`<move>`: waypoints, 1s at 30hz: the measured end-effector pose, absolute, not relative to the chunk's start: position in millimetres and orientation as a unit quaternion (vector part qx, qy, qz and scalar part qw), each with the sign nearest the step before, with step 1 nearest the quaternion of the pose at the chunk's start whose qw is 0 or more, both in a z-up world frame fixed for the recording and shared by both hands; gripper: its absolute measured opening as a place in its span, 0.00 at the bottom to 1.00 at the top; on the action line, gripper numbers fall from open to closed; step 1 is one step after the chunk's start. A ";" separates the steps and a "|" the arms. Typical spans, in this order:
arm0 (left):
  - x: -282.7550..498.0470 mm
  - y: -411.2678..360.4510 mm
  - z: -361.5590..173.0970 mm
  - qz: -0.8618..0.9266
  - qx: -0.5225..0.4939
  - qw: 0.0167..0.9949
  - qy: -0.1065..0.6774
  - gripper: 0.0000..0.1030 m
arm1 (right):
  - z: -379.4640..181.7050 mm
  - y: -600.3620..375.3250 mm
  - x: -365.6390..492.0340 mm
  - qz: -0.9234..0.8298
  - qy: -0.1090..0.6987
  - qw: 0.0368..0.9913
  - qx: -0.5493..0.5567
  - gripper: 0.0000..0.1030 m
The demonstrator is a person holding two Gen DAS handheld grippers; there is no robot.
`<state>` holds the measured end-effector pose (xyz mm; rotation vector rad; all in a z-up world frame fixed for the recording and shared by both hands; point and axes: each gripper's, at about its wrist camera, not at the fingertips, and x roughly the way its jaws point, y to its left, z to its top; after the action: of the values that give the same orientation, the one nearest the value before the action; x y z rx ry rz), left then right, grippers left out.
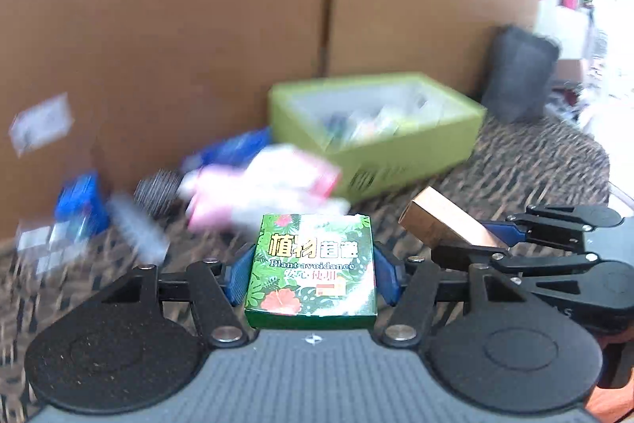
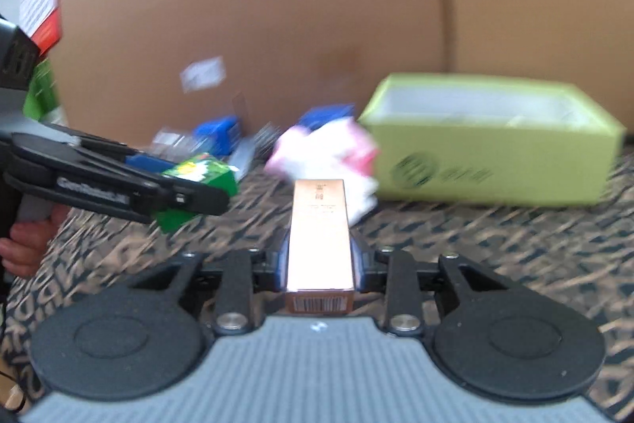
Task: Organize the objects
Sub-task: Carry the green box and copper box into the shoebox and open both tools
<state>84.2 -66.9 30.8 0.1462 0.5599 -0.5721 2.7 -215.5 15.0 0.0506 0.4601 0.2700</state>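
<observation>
A green leaf-print box (image 1: 313, 264) marked "Plant avoidance" sits upright between the blue pads of my left gripper (image 1: 313, 252), which is shut on its two sides. My right gripper (image 2: 320, 256) is shut on a long copper-coloured box (image 2: 321, 232) that points forward, barcode end towards the camera. In the left wrist view the right gripper (image 1: 467, 236) carries the copper box (image 1: 436, 221) just to the right. In the right wrist view the left gripper (image 2: 190, 181) holds the green box (image 2: 202, 173) at the left. Both hang above the patterned cloth (image 1: 515, 165).
An open lime-green box (image 1: 396, 161) (image 2: 495, 173) with several items inside stands ahead. A pink-and-white packet (image 1: 269, 181), blue boxes (image 1: 79, 201) and small items lie left of it. A cardboard wall (image 1: 198, 26) closes the back; a dark bag (image 1: 519, 74) stands right. A hand (image 2: 20, 248) grips the left handle.
</observation>
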 end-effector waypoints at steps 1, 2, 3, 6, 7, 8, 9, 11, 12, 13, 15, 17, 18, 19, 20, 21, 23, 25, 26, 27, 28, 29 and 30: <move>90.4 -75.1 41.3 -0.287 0.073 0.918 0.263 0.62 | 22.5 -225.2 4.8 0.119 0.216 0.969 0.025 0.29; 97.3 -83.6 51.8 -0.293 0.073 0.919 0.253 0.62 | 29.0 -232.8 7.3 0.104 0.205 0.973 0.023 0.29; 104.2 -91.8 61.1 -0.297 0.074 0.921 0.243 0.62 | 35.7 -239.8 10.4 0.090 0.194 0.977 0.021 0.29; 129.4 -119.2 82.0 -0.300 0.067 0.926 0.221 0.62 | 52.2 -256.9 25.4 0.065 0.168 0.984 0.019 0.29; 140.1 -128.2 85.8 -0.300 0.060 0.927 0.219 0.62 | 57.0 -261.7 33.3 0.058 0.161 0.985 0.019 0.29; 151.7 -137.2 87.5 -0.297 0.053 0.928 0.220 0.62 | 61.2 -266.6 42.2 0.053 0.158 0.986 0.024 0.29; 162.8 -145.5 87.7 -0.294 0.044 0.927 0.227 0.62 | 65.2 -272.4 53.1 0.052 0.156 0.986 0.033 0.29; 186.9 -162.3 84.5 -0.295 0.033 0.924 0.241 0.62 | 70.2 -280.7 74.7 0.043 0.152 0.987 0.040 0.29; 195.6 -169.9 82.2 -0.289 0.033 0.926 0.241 0.62 | 71.4 -283.1 86.8 0.032 0.153 0.987 0.032 0.29; 205.3 -177.4 78.3 -0.281 0.036 0.928 0.240 0.62 | 71.2 -285.0 100.3 0.017 0.156 0.987 0.022 0.29; 222.1 -189.6 68.8 -0.271 0.044 0.931 0.241 0.62 | 66.3 -289.0 124.5 -0.004 0.165 0.986 0.007 0.29; 237.8 -197.7 57.5 -0.262 0.044 0.930 0.255 0.62 | 55.9 -294.6 148.2 -0.021 0.184 0.983 0.003 0.29; 244.6 -200.3 52.3 -0.260 0.044 0.928 0.262 0.62 | 49.8 -297.4 158.2 -0.023 0.195 0.980 0.005 0.29; 250.5 -202.3 47.1 -0.257 0.042 0.927 0.268 0.62 | 43.5 -299.3 166.9 -0.021 0.205 0.979 0.008 0.29; 255.5 -203.8 42.2 -0.254 0.041 0.927 0.272 0.62 | 37.8 -300.0 173.9 -0.020 0.212 0.977 0.008 0.29; 259.6 -205.0 37.8 -0.251 0.040 0.927 0.275 0.62 | 31.9 -299.7 180.7 -0.020 0.220 0.975 0.007 0.29; 266.1 -206.8 30.0 -0.248 0.034 0.927 0.278 0.63 | 21.9 -298.4 191.4 -0.017 0.233 0.972 0.007 0.29; 269.6 -204.2 24.4 -0.252 0.016 0.927 0.278 0.76 | 12.9 -295.5 200.3 -0.008 0.245 0.969 0.000 0.33; 270.3 -202.7 23.0 -0.249 0.010 0.926 0.282 0.87 | 10.6 -293.4 201.8 -0.005 0.245 0.969 -0.011 0.41; 268.8 -200.7 22.6 -0.246 0.006 0.928 0.281 0.89 | 9.5 -293.6 202.1 -0.008 0.239 0.971 -0.022 0.66; 266.6 -200.3 23.5 -0.242 0.006 0.930 0.276 0.90 | 9.5 -290.8 199.0 -0.016 0.227 0.973 -0.033 0.85; 266.2 -199.0 24.7 -0.237 0.008 0.933 0.271 0.90 | 12.4 -296.2 191.4 -0.019 0.213 0.976 -0.043 0.89; 262.7 -197.8 24.5 -0.233 0.014 0.936 0.265 0.91 | 13.7 -295.1 186.9 -0.020 0.202 0.978 -0.051 0.93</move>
<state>262.7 -197.8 24.5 0.0279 0.5416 -0.4766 186.9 -295.1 13.7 -0.1035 0.4062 -0.0411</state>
